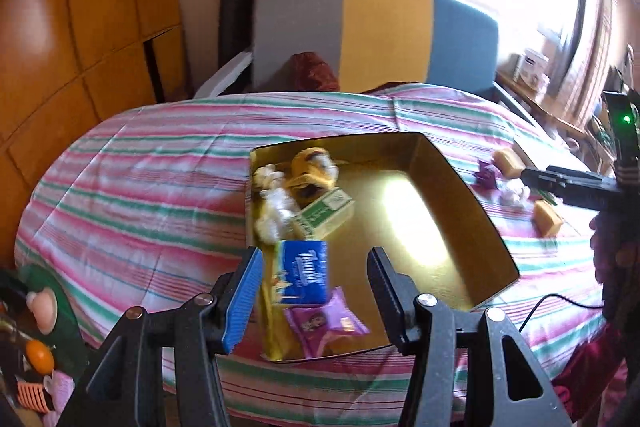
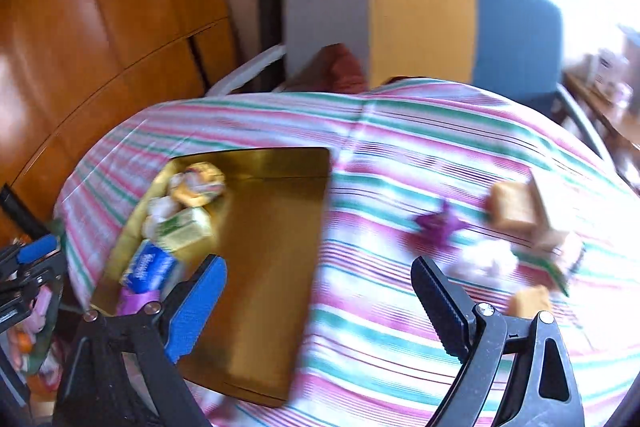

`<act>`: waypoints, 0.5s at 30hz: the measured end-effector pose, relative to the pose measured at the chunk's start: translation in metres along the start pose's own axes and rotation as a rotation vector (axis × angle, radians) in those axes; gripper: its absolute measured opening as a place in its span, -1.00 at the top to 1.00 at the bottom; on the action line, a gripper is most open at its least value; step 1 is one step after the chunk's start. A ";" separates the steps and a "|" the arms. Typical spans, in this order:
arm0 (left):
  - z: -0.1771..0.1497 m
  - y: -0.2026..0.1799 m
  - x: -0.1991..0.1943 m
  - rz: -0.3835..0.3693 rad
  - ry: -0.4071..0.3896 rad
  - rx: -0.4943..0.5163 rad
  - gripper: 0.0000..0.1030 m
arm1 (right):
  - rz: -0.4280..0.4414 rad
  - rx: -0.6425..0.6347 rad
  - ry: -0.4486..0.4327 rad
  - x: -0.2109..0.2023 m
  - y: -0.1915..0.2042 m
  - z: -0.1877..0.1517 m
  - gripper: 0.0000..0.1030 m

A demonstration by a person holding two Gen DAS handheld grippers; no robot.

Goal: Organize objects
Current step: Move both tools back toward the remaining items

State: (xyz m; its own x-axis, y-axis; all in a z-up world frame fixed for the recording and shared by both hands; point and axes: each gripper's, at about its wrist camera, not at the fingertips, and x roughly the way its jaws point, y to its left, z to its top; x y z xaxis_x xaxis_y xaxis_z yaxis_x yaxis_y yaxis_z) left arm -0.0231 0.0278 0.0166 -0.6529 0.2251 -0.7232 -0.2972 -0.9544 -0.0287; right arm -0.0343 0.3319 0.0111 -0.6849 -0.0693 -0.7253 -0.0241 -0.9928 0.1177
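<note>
**Both tongs empty, box half filled**

Your left tongs (image 1: pixel 314 291) hang released over the blue packet (image 1: pixel 303 277), packed along the gold box's (image 1: pixel 460 183) nine o'clock wall. Your right tongs (image 2: pixel 318 301), spread, hold nothing; loose snacks (image 2: pixel 514 209) wait at two o'clock on the desk (image 2: pixel 400 307).

Left tool (image 1: pixel 316 285) and right tool (image 2: pixel 320 299), jaws spread wide, empty.

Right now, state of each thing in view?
Left claw: open, empty, over the box.
Right claw: open, empty.
Gold box: open-topped, partly filled.
Blue packet: in the box, propped on its edge.
Green carton: in the box, tilted.
Purple wrapper: loose on the bedspread.
</note>
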 end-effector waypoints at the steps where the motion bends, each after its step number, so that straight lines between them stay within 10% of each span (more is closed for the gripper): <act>1: 0.001 -0.007 0.000 -0.007 0.000 0.014 -0.06 | -0.015 0.018 -0.006 -0.003 -0.012 -0.001 -0.83; 15: 0.014 -0.071 0.014 -0.045 0.041 0.140 -0.06 | -0.269 0.281 -0.083 -0.011 -0.173 -0.026 -0.88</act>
State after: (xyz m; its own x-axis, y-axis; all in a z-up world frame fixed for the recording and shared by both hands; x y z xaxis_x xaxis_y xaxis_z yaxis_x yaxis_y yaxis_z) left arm -0.0202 0.1015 0.0182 -0.6085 0.2562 -0.7511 -0.4221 -0.9060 0.0330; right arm -0.0038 0.5014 -0.0192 -0.6832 0.2095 -0.6996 -0.4016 -0.9079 0.1203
